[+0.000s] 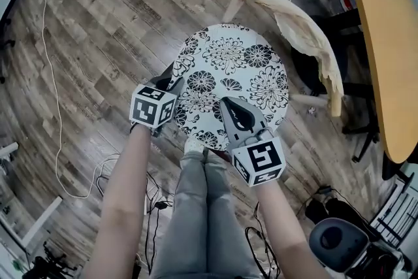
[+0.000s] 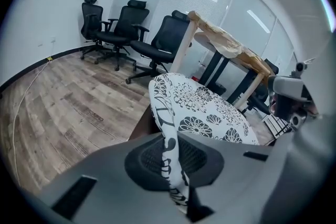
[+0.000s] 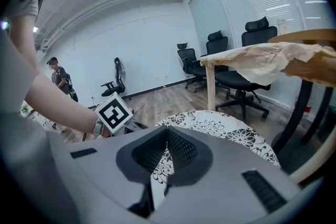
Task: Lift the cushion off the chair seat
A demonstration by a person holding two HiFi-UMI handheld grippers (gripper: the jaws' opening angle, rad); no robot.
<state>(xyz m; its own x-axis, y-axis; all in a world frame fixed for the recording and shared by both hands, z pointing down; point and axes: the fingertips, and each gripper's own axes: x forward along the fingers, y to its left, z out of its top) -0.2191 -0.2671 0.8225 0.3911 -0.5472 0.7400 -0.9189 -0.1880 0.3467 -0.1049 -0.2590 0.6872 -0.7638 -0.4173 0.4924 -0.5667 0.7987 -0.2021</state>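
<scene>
Largely, the cushion (image 1: 232,78) covers the chair seat (image 2: 140,124).

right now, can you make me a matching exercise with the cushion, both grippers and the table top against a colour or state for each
1 cushion
2 left gripper
3 right gripper
4 table top

a shut on the cushion's near edge
b yellow
c black and white flower print
d shut on the cushion's left edge

Pairs: 1-c, 2-d, 3-a, 4-b
</scene>
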